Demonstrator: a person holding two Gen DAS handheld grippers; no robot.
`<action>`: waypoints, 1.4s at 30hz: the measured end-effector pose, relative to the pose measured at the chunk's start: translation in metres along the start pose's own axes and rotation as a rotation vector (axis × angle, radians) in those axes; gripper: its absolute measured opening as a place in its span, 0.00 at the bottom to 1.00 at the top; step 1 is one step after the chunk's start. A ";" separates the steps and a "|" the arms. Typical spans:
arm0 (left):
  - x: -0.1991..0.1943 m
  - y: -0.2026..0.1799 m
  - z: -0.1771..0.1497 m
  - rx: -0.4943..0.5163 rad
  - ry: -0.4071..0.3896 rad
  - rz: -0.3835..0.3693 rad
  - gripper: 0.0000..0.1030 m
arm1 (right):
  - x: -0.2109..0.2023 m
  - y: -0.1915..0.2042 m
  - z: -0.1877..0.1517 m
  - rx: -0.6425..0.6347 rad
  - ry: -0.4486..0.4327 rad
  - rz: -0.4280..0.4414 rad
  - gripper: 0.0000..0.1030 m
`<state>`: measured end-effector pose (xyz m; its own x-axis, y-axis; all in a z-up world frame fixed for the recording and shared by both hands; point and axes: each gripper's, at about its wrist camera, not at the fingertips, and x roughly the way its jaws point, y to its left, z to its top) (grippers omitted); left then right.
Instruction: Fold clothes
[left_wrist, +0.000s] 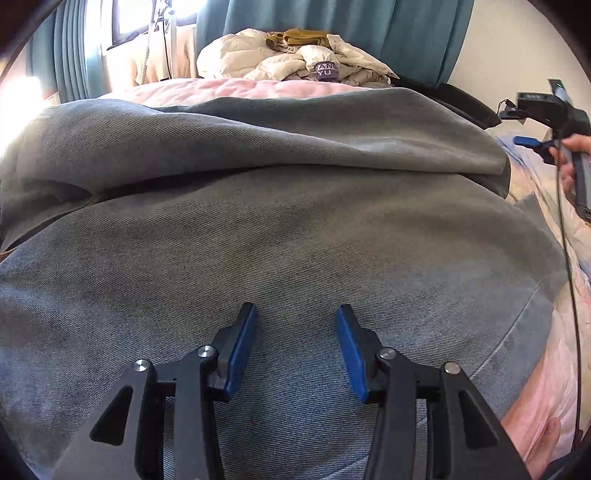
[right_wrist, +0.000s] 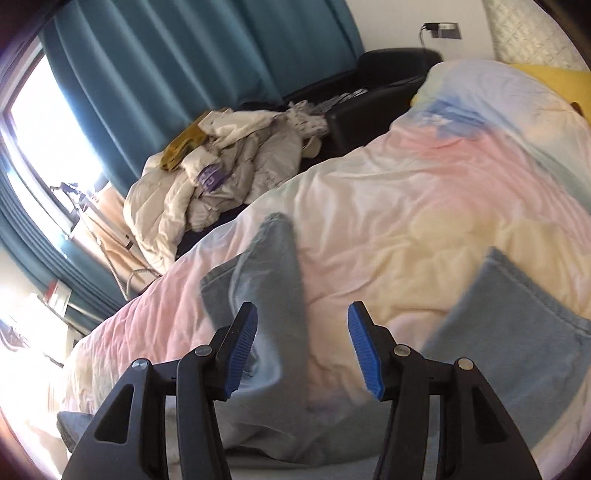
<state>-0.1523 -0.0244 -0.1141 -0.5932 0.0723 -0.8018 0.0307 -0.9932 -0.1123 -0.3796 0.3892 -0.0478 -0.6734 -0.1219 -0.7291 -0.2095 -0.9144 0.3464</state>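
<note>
Left tongs (left_wrist: 296, 314) agape above grey garment (left_wrist: 280, 229), right tongs (right_wrist: 302, 312) agape

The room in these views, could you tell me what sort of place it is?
Most likely a bedroom: a bed with a pastel quilt, teal curtains beside a bright window, and a heap of unfolded clothes beyond the grey garment.

The bed (right_wrist: 424, 192) wears a rumpled quilt (right_wrist: 388, 221) in pale pink, yellow and blue. Grey-blue denim jeans (left_wrist: 277, 240) lie spread across it, one part folded over another. At the far edge a heap of cream clothing (left_wrist: 295, 59) sits, with a mustard garment (left_wrist: 299, 37) on top.
</note>
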 end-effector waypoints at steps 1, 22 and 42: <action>0.000 0.000 0.000 0.005 -0.007 0.000 0.44 | 0.016 0.014 -0.001 -0.013 0.015 -0.003 0.50; 0.012 0.002 0.029 -0.041 -0.049 -0.057 0.46 | 0.030 0.064 0.017 -0.102 -0.149 -0.256 0.05; -0.002 -0.002 0.026 -0.079 -0.070 -0.064 0.46 | -0.153 0.020 0.035 0.249 -0.386 -0.286 0.05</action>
<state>-0.1721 -0.0254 -0.0977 -0.6509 0.1263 -0.7485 0.0522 -0.9763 -0.2102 -0.3056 0.4027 0.0915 -0.7666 0.3120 -0.5612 -0.5528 -0.7654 0.3296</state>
